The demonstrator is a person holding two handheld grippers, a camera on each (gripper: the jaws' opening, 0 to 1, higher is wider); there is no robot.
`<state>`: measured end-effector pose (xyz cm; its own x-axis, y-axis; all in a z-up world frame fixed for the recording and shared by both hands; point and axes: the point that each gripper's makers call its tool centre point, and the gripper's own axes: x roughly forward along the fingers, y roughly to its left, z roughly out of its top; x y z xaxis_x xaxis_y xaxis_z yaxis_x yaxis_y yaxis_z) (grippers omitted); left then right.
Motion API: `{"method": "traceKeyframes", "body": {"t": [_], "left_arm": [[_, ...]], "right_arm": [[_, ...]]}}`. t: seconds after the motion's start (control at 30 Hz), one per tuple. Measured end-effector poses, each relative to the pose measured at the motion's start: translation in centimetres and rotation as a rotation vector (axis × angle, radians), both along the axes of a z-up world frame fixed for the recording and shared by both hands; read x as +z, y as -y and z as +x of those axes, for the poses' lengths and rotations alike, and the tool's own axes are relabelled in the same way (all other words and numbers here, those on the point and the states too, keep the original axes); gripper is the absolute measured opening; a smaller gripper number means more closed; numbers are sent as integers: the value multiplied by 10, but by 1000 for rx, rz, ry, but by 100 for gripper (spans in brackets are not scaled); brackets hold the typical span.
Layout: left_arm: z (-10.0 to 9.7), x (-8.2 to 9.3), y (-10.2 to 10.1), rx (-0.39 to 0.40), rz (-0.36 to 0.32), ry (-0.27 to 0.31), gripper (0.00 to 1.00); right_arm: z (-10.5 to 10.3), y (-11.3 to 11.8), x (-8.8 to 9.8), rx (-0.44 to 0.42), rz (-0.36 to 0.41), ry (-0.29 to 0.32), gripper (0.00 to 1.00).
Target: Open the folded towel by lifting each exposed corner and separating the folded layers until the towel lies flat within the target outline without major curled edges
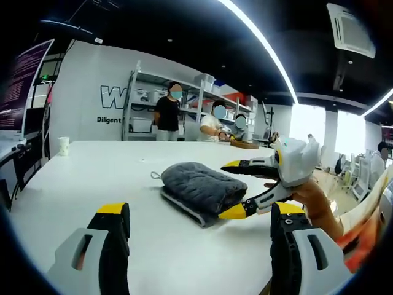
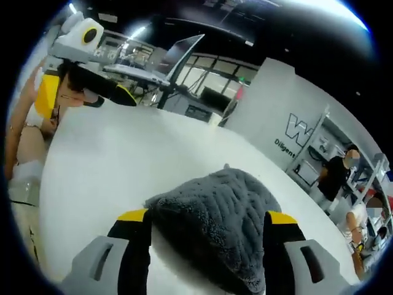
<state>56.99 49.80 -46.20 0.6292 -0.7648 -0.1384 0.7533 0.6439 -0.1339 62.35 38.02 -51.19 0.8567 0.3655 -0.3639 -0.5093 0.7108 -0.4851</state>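
Towel (image 1: 198, 187) folded; right hand-held gripper (image 1: 234, 188) agape astride it, left (image 1: 199, 230) agape, clear.

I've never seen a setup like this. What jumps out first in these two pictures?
A folded grey towel lies on a big white table, and the right gripper, with yellow-tipped black jaws, stands open at its edge. In the right gripper view the towel bulges between those jaws. The left gripper hangs open, short of the towel; people stand by shelves behind.

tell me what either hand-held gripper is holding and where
Nothing is held. The right hand-held gripper is open around the grey towel's near edge; the left hand-held gripper is open, short of it.
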Motion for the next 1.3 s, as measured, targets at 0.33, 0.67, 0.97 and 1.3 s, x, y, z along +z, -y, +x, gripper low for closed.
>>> {"method": "traceKeyframes", "body": {"t": [0.33, 0.67, 0.97, 1.3], "left_arm": [[-2, -1, 1, -2, 1, -2, 94], [-4, -5, 3, -9, -1, -10, 94], [-4, -4, 0, -4, -5, -9, 94], [-5, -5, 5, -18, -1, -10, 94]], "right_arm": [[-2, -6, -10, 21, 9, -31, 39], [-3, -5, 17, 15, 229, -2, 13], [-1, 13, 39, -32, 426, 40, 11], [-10, 70, 65, -91, 555, 125, 11]]}}
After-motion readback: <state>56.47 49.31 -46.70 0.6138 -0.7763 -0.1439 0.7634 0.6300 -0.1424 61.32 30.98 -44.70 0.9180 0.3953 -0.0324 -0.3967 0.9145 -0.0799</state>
